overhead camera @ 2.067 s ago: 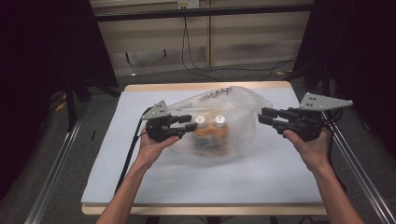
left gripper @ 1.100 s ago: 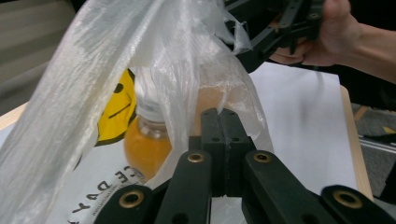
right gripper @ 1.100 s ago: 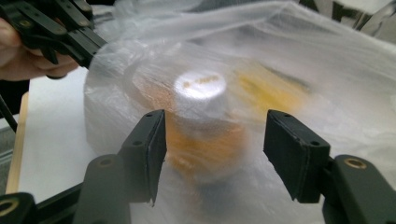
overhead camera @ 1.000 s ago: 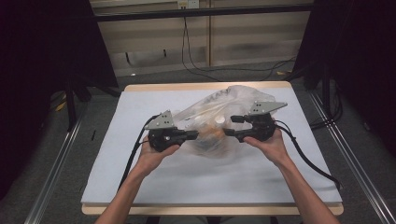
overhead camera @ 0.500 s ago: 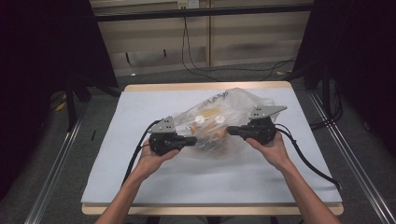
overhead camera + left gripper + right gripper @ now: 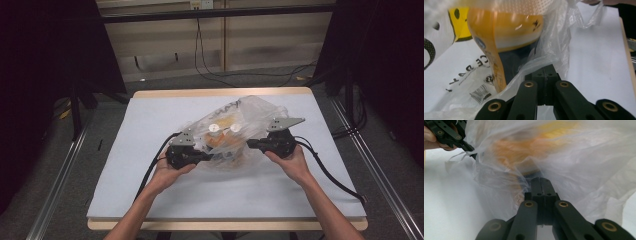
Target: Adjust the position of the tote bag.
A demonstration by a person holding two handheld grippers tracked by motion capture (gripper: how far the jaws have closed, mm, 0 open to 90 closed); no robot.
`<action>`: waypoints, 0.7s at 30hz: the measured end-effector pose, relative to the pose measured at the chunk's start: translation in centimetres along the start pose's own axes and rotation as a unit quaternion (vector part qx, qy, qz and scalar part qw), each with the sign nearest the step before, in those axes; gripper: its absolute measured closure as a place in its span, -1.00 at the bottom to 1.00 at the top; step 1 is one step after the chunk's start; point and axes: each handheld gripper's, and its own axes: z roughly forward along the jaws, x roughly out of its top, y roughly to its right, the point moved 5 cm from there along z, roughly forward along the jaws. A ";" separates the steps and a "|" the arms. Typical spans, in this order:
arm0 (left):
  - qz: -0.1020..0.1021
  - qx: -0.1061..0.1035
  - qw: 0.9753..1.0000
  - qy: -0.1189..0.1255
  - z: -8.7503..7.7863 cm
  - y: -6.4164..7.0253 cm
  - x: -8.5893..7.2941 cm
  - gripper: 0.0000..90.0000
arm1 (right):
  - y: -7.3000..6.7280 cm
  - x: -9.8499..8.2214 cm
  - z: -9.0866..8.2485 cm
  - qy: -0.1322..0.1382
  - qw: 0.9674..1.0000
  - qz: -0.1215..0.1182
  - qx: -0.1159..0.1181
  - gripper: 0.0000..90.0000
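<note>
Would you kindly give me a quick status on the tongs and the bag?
Left tongs shut on bag. Right tongs shut on its other side. Bag on table, orange packs inside. Nothing in the way.

You worked at a table point(image 6: 150, 222) with a light wooden edge, its top covered by a pale grey-blue mat point(image 6: 150, 130). On the mat lay a translucent plastic bag point(image 6: 250, 112) with orange packets inside, near the middle.

plastic bag point(image 6: 235, 132) mid-table point(image 6: 150, 200), packets point(image 6: 222, 137) inside, tongs either side
</note>
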 end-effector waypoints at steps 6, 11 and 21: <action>-0.015 0.005 1.000 -0.019 0.7 -0.7 -1.3 1.00 | 0.5 -1.0 1.0 -0.006 1.000 0.011 -0.005 1.00; -0.020 0.003 0.999 -0.030 1.4 -0.9 -2.0 1.00 | 0.9 -2.0 2.0 -0.019 1.000 0.015 -0.007 1.00; -0.037 0.011 0.998 -0.053 2.4 -0.7 -3.9 1.00 | 1.2 -4.7 4.0 -0.084 0.996 0.010 -0.008 1.00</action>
